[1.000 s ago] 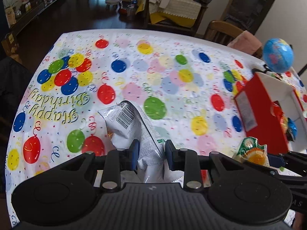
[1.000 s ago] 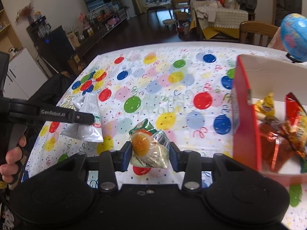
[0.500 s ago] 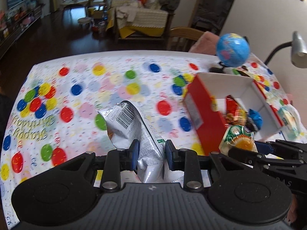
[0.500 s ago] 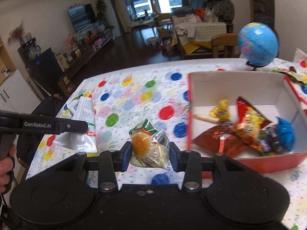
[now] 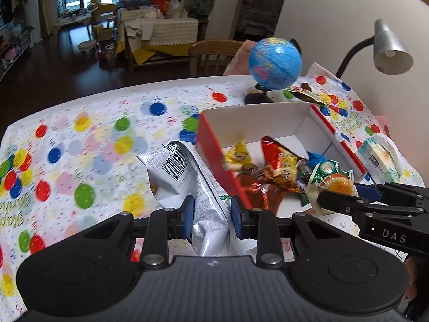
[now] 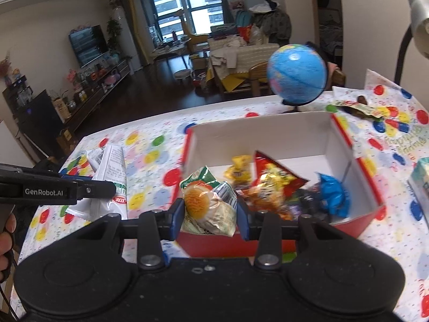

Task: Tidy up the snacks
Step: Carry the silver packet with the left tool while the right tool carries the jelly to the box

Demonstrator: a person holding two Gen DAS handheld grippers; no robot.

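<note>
My left claw [image 5: 210,213] is clenched on the silver snack bag [image 5: 185,171], blue pads pinching its lower half, the barcode end sticking up and away from me above the bench [image 5: 80,139]. My right claw [image 6: 210,210] is clamped on the green-topped noodle pack [image 6: 207,204], squeezed between both pads. That pack hangs right over the near red wall of the snack box [image 6: 230,244], with the left claw and its bag off to the left, outside the box. Just beyond the right claw, inside the box, I see a heap of wrappers: a red-and-yellow chip bag [image 6: 270,185], a small yellow packet [image 6: 240,165], a blue wrapper [image 6: 332,196]. To the right of the box sits a pale tissue pack [image 5: 379,158]. Farther out, past the box's back wall, the blue globe [image 6: 296,73] stands on the balloon-print cloth, a loose wrapper [image 6: 356,107] lying beside it to the right.
</note>
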